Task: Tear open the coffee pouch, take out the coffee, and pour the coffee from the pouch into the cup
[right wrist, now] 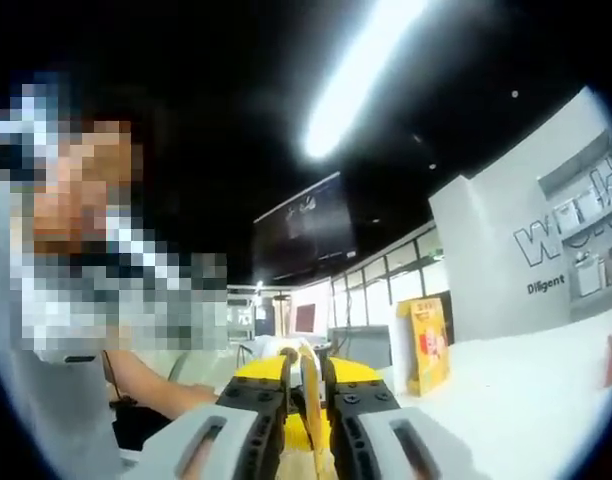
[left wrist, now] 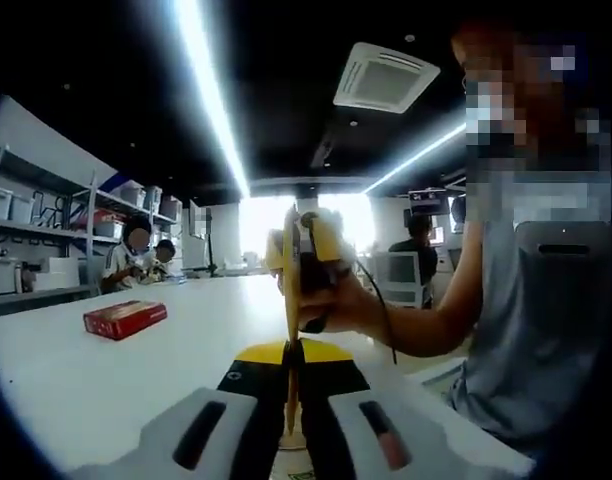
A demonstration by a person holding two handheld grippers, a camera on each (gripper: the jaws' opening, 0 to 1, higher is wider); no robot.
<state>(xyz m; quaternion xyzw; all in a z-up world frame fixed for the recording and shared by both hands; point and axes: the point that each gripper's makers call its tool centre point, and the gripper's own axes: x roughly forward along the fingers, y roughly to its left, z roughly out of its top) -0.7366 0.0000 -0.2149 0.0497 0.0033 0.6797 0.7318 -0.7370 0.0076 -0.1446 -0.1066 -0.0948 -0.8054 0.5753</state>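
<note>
The left tongs (left wrist: 292,425) have grey arms with dark slots and black-and-yellow jaw ends. The right tongs (right wrist: 304,435) look the same. The person (left wrist: 531,330) wears a grey sleeveless top.

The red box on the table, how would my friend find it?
Start at the long white table in the left gripper view. Follow it leftward, towards the grey shelves on the wall. The red box lies flat there, alone on bare tabletop, the one bright red thing on all that white.
</note>
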